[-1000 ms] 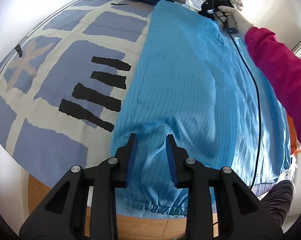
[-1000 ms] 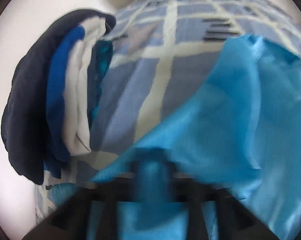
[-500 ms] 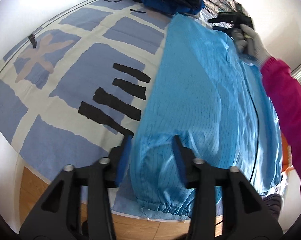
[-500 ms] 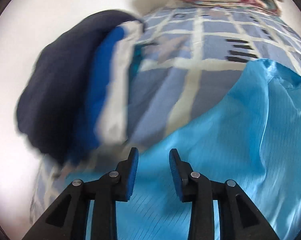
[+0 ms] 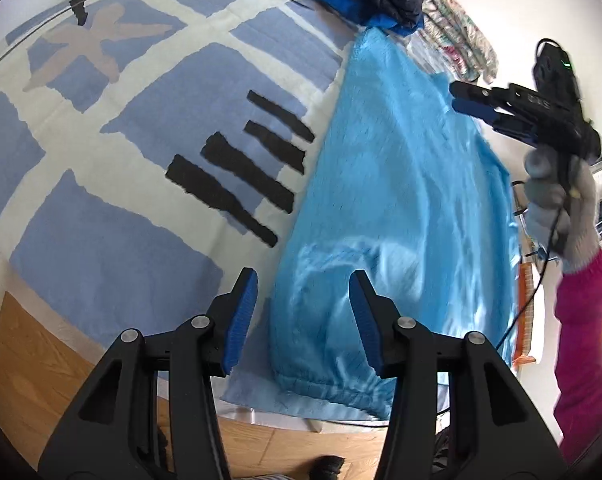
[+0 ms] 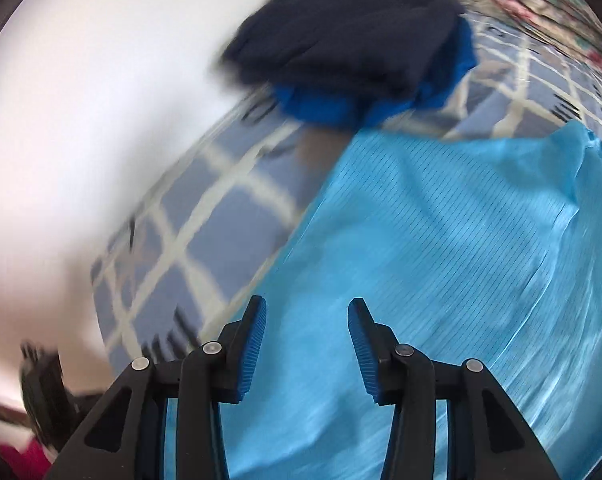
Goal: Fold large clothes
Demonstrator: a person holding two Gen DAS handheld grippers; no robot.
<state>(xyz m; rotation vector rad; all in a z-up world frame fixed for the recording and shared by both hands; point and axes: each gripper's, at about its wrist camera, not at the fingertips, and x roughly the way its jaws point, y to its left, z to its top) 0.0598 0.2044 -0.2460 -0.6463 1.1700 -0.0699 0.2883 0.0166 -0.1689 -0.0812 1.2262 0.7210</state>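
Both claws stand part open with nothing between the pads; the left claw point(image 5: 303, 316) hovers over the hem end of the light blue garment point(image 5: 401, 208), while the right claw point(image 5: 467, 100), whose jaws have just been opening, has let go the far end and swung up to about two o'clock; the garment lies flat, folded lengthwise, on the patterned bed point(image 5: 141, 128), its far end just beside the stack of folded clothes point(image 6: 353, 32) at twelve o'clock; judging by this, one fold is laid and a crosswise fold comes next.

no text, label, brand, number or sign can be read anywhere.
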